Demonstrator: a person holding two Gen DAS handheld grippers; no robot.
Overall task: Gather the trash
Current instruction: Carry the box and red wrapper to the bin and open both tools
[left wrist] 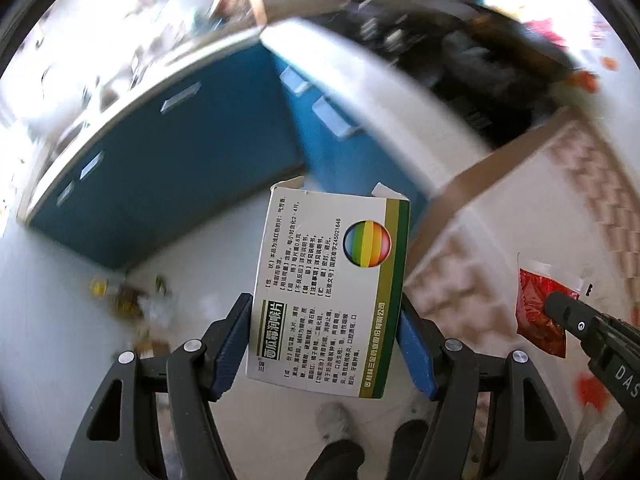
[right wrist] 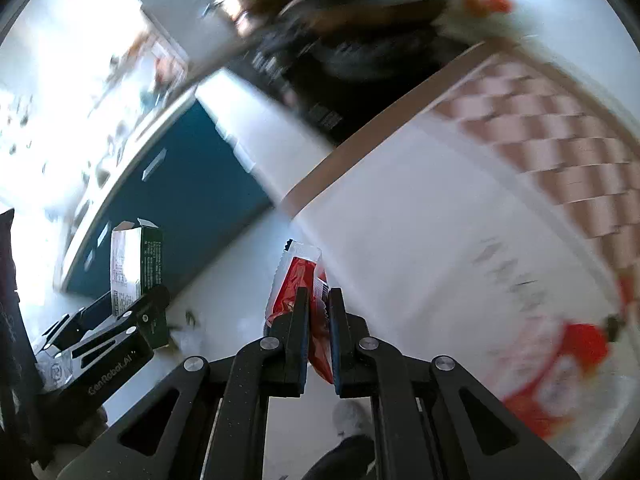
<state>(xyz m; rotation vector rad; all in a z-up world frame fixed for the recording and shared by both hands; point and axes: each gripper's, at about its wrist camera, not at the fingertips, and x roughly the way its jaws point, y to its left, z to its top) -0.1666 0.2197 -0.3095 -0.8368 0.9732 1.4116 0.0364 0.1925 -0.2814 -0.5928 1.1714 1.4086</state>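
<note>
The left claw (left wrist: 326, 344) is clamped on a white and green medicine box (left wrist: 332, 292), its blue pads pressing the box's two long sides. The box is held up in the air above the pale floor (left wrist: 60, 340), its torn flaps pointing toward the far blue cabinet (left wrist: 180, 168). A small heap of litter (left wrist: 132, 304) lies on the floor at the near left, close to the foot of the cabinet. The right claw (right wrist: 318, 308) is closed on a red sauce packet (right wrist: 296, 280), which sticks up between the two narrow fingers. Behind it, to the right, stands a white surface with a pink checkered band (right wrist: 560, 152), blurred.
</note>
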